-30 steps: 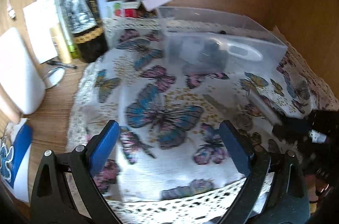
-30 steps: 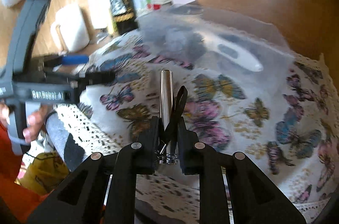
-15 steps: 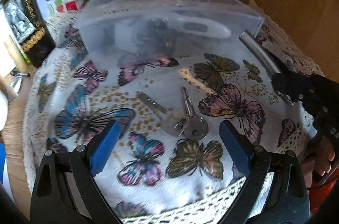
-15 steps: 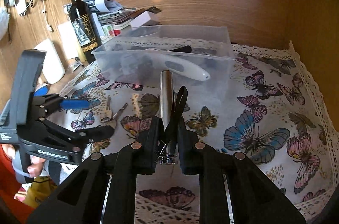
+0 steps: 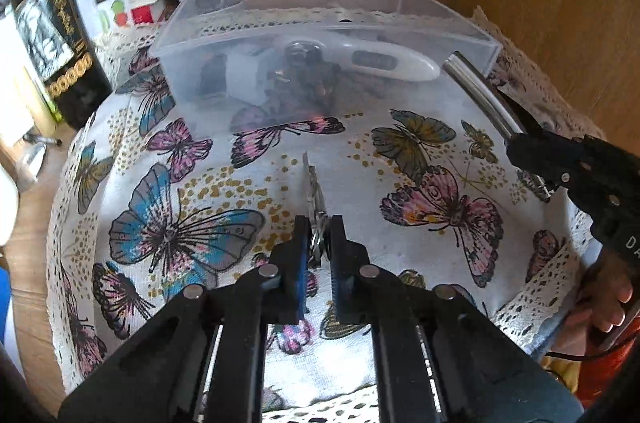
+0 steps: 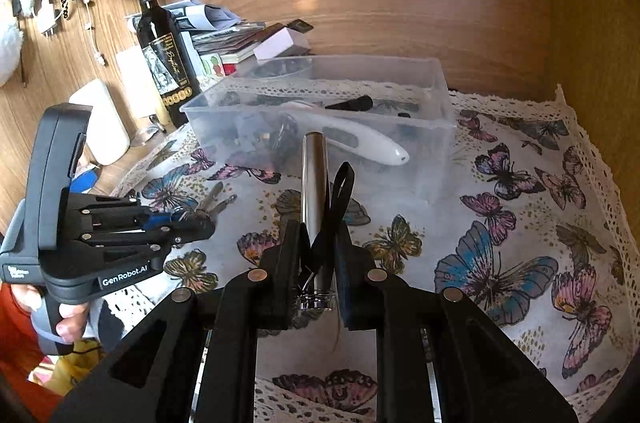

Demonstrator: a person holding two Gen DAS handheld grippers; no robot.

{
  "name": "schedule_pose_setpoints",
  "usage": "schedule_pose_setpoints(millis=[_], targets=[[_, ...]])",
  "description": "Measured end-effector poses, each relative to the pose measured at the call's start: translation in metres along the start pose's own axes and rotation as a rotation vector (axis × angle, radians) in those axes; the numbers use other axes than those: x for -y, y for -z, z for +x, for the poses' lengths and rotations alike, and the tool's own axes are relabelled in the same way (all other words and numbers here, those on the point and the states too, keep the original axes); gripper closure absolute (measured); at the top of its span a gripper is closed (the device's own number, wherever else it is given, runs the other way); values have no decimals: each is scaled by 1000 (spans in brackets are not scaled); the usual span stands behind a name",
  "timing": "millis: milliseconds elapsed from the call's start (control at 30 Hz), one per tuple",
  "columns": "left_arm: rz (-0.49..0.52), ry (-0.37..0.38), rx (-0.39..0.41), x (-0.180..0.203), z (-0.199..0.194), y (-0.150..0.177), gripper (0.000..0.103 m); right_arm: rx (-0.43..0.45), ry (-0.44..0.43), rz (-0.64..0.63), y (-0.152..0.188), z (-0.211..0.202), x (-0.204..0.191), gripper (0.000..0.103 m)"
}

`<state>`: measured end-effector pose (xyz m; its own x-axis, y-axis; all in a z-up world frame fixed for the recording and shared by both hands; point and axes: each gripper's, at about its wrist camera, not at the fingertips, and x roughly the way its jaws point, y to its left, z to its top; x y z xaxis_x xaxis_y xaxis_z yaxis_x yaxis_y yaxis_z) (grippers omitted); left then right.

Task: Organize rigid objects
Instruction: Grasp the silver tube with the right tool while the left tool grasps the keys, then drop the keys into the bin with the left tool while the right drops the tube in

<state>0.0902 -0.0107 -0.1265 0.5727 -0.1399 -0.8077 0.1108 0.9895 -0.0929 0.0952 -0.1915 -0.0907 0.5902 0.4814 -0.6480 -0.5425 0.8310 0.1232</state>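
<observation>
My left gripper (image 5: 319,223) is shut on a bunch of keys (image 5: 313,189); one key sticks out forward over the butterfly cloth (image 5: 400,223). In the right wrist view the left gripper (image 6: 200,219) holds the keys (image 6: 212,201) at the left. My right gripper (image 6: 319,235) is shut on a silver metal tube (image 6: 313,183) with a black strap loop (image 6: 340,199). The tube (image 5: 480,95) also shows at the right of the left wrist view. A clear plastic box (image 6: 436,95) stands behind, holding a white thermometer-like device (image 6: 360,143) and dark items.
A dark wine bottle (image 6: 164,55) stands left of the box, with stacked papers and small boxes (image 6: 240,39) behind it. A white mug (image 6: 104,123) is at far left. Wooden walls (image 6: 480,3) close the back and right. The cloth has a lace edge (image 6: 592,159).
My left gripper has moved in over the keys and closed on them; it was open before. The right gripper keeps its grip on the tube.
</observation>
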Motion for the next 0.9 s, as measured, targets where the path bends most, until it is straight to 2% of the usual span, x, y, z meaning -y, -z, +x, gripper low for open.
schedule_pose_setpoints(millis=[167,367,900], targets=[[-7,-8,28,-7,-10,5,95,18,4,-2,-3,-3,-3,88],[8,-33,116,-8,-38,2,95,42,11,-9,-11,-8,-5,88],[-3,-55,309,-20,-86,-61,95,197,32,-32,-71,-27,-3,88]])
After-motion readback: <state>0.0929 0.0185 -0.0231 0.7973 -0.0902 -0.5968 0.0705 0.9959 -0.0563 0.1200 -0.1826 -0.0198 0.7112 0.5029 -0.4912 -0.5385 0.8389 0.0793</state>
